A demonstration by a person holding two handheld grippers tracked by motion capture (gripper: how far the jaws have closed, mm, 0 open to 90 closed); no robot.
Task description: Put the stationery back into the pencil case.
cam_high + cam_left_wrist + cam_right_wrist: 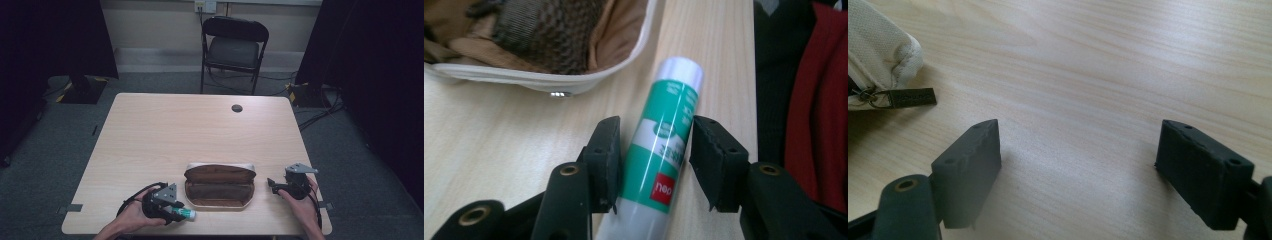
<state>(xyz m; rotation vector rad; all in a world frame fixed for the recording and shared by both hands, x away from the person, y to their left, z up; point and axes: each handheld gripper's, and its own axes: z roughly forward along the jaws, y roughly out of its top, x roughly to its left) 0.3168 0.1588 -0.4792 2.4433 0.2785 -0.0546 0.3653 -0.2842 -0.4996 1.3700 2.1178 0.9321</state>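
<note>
bench [200, 130]: bare wood, room to work.
case [220, 186]: lies unzipped at the near edge, mouth up.
right claw [1078, 165]: spread, holds nothing, hovers right of the case.
left claw [654, 160]: straddles the stick; one pad touches, the other stands just off. Square up, then pinch mid-body.
glue stick [664, 150]: flat on the bench, left of the case.

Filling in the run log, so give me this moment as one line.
left gripper: around glue stick on table, not clamped | right gripper: open, empty | pencil case: open, between grippers
</note>
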